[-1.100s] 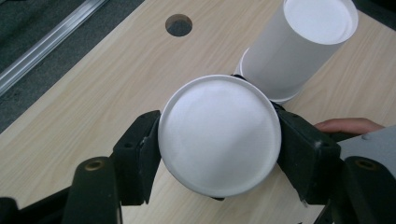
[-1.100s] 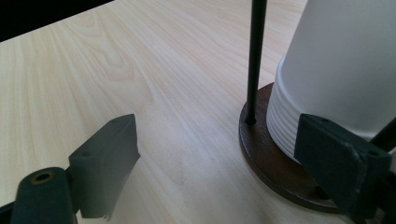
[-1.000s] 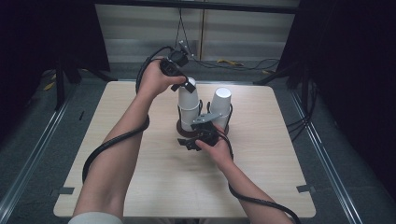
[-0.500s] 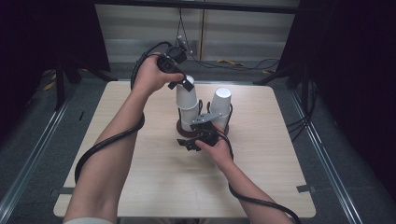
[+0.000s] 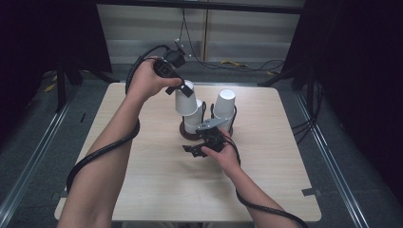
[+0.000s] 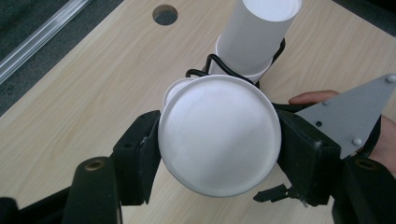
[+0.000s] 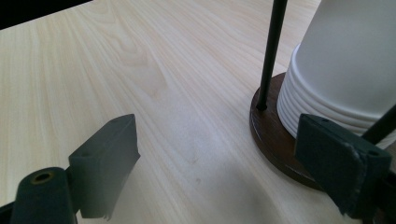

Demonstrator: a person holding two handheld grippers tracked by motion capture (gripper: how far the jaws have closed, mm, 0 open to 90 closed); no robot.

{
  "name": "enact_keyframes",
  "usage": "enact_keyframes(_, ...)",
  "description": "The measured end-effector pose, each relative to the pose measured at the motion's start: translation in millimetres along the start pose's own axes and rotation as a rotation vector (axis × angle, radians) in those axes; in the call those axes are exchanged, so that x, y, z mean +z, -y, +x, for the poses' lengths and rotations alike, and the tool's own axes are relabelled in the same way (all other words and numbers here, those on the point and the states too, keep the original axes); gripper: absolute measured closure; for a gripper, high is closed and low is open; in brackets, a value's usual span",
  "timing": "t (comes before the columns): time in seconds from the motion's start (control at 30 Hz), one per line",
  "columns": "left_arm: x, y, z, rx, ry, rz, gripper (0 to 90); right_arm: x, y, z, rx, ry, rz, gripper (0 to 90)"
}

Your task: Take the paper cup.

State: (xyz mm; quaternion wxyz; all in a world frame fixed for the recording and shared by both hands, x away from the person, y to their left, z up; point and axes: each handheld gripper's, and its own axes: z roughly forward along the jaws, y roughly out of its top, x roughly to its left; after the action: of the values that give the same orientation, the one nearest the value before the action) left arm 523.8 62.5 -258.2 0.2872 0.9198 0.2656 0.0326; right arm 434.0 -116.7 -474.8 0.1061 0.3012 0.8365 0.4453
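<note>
Pale wood-grain counter (image 5: pixel 157 190) with rounded corners and one round hole (image 6: pixel 165 14) near an edge; grey floor (image 5: pixel 347 166) around it, crossed by metal rails (image 5: pixel 28 161) on both sides; loose cables (image 5: pixel 237 64) beyond; dark curtains (image 5: pixel 361 71) left and right; light panelled wall (image 5: pixel 138 33) behind.

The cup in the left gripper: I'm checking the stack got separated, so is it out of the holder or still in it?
Out. The left gripper holds the cup upside down, above the stack in the holder.
</note>
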Motion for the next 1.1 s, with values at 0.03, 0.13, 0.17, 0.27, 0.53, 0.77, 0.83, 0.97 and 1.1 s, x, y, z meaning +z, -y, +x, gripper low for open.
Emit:
enact_keyframes(0.03,-1.0,0.8,0.0,0.009,0.0,0.001,34.7,-1.1,0.3,0.1,-0.002,0.001,-0.001,13.1)
enact_keyframes(0.13,-2.0,3.8,-1.7,0.007,-0.002,0.003,34.7,-5.2,1.8,-0.1,-0.006,0.001,-0.006,13.1)
enact_keyframes(0.17,-2.3,4.7,-2.7,0.008,0.0,0.007,34.7,-6.5,2.2,0.1,-0.007,-0.002,-0.01,13.1)
enact_keyframes(0.27,-2.3,7.1,-6.7,0.013,0.004,0.006,34.7,-10.4,2.7,0.7,-0.015,-0.004,-0.012,13.1)
enact_keyframes(0.53,-4.0,13.5,-14.4,0.024,0.007,0.006,34.8,-18.7,2.0,5.3,-0.047,-0.011,-0.011,13.0)
enact_keyframes(0.77,-2.5,19.0,-22.8,0.034,0.027,0.008,34.8,-26.2,2.6,8.2,-0.056,-0.024,-0.02,13.0)
enact_keyframes(0.83,-2.7,20.5,-23.9,0.042,0.028,0.008,34.7,-28.4,2.6,9.1,-0.057,-0.026,-0.018,13.0)
enact_keyframes(0.97,-2.3,24.4,-27.6,0.049,0.035,0.009,34.7,-33.0,3.7,9.7,-0.064,-0.034,-0.022,13.0)
enact_keyframes(1.1,-1.9,27.7,-30.4,0.049,0.043,0.008,34.7,-37.4,4.7,9.7,-0.063,-0.045,-0.026,13.0)
